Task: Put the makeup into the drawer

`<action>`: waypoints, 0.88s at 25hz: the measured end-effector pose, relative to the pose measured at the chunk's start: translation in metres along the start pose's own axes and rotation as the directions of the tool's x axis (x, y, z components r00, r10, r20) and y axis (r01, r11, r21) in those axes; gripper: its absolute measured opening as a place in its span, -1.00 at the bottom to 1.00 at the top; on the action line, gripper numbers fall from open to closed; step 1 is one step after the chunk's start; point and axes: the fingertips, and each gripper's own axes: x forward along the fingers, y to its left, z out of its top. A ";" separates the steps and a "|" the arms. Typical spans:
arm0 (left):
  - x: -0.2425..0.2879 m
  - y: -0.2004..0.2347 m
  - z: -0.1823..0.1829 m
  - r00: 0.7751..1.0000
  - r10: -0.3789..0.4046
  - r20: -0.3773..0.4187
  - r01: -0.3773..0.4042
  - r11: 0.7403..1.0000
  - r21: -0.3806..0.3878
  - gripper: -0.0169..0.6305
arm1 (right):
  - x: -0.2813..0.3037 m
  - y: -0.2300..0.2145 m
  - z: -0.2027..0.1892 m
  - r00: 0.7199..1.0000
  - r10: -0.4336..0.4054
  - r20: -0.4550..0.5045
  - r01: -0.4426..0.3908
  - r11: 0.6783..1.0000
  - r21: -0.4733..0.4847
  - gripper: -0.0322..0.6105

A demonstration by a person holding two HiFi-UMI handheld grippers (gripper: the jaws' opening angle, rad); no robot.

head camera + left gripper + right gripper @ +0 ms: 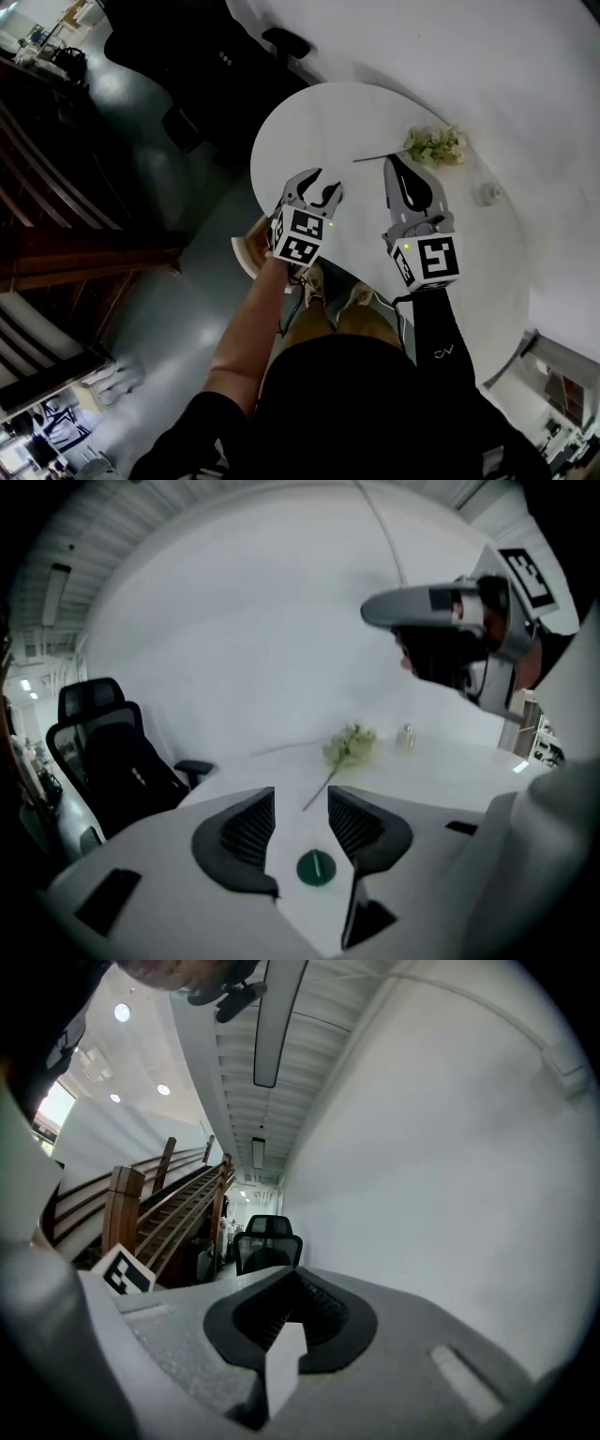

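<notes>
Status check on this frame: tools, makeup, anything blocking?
Left tool open, empty, over the table. Right tool shut, empty. Small bottle and flower sprig sit near the wall, untouched; no drawer in view. Nothing in the way.

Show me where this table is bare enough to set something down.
The table is bare at its rounded end toward the chair, ahead of the left gripper. Another free strip runs along the near edge, between the right gripper and the bottle. The only clutter is by the wall: the sprig and, apart from it, the bottle.
</notes>
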 end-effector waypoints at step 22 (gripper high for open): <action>0.071 -0.025 -0.116 0.934 -0.091 -0.345 0.073 0.995 -0.067 -0.85 | -0.027 -0.029 -0.032 0.994 -0.081 -0.076 0.082 0.996 0.017 -0.89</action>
